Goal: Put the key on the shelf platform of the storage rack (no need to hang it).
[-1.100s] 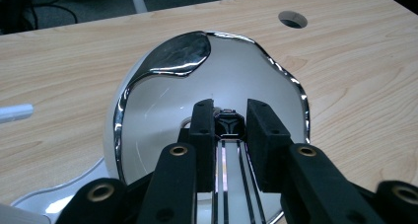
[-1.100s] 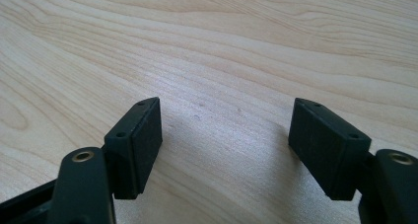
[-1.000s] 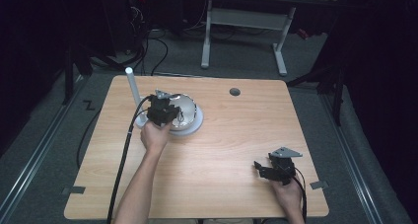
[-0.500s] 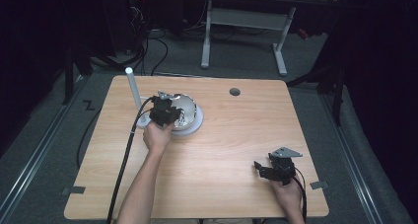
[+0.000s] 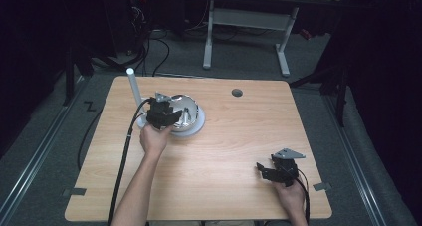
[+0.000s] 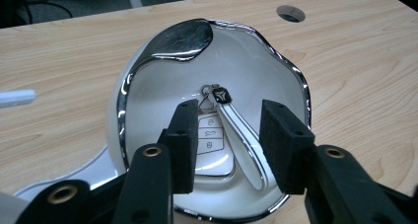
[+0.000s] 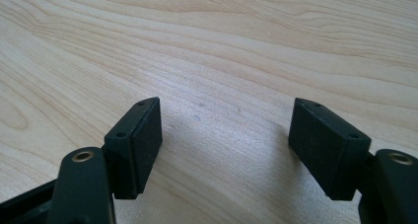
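Observation:
A white dish with a wavy chrome rim point(image 6: 296, 76) sits at the table's left rear point(image 5: 199, 127). In it lies a white car key fob point(image 6: 211, 150) with a chrome strip and a black badge end. My left gripper point(image 6: 234, 135) hangs over the dish point(image 5: 175, 117). Its jaws have just been opening and stand apart on either side of the fob, pads clear of it. My right gripper point(image 7: 226, 120) rests low over bare wood at the front right point(image 5: 263, 172), open with nothing between its pads.
A white upright post point(image 5: 133, 89) stands just left of the dish. A round cable hole point(image 5: 237, 92) lies in the tabletop behind the dish. The left gripper's black cable point(image 5: 124, 151) trails along the forearm to the front edge.
The left gripper's jaws have parted above the dish, and the hand has barely shifted. The right hand and its gripper have stayed where they were.

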`<act>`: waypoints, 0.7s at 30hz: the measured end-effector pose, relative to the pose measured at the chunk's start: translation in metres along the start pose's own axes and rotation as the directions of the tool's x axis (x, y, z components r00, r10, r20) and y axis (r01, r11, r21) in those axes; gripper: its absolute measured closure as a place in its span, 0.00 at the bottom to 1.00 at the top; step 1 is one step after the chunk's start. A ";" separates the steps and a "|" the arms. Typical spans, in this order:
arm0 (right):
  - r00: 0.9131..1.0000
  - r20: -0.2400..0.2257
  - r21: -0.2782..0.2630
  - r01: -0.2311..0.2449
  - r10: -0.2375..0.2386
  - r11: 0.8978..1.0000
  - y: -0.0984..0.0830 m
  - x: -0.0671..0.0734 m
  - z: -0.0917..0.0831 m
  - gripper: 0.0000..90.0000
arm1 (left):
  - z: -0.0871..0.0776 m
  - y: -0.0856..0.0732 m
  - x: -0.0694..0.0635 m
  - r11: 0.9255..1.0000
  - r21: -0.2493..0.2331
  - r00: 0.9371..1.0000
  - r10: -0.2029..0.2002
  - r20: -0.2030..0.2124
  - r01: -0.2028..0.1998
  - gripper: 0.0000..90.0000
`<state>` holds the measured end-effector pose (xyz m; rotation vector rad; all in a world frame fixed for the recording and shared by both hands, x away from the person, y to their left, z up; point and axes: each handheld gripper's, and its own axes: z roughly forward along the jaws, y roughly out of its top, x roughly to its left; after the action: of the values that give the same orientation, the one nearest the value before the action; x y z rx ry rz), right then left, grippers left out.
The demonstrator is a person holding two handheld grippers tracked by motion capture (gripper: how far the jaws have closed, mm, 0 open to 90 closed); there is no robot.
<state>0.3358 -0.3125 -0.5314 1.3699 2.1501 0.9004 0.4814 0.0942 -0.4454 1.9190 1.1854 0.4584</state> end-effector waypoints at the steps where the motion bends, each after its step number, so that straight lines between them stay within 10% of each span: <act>1: 1.000 0.000 0.000 0.000 0.000 1.000 0.000 0.000 0.000 0.32 | -0.002 -0.001 0.000 1.000 0.000 1.000 0.002 0.001 -0.002 0.64; 21: 1.000 0.001 0.000 0.000 0.000 1.000 0.000 0.000 0.000 0.33 | -0.033 -0.012 0.009 1.000 -0.023 1.000 0.000 0.009 0.000 0.58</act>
<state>0.3359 -0.3124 -0.5315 1.3694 2.1491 0.8995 0.4574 0.1199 -0.4367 1.8999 1.1697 0.4605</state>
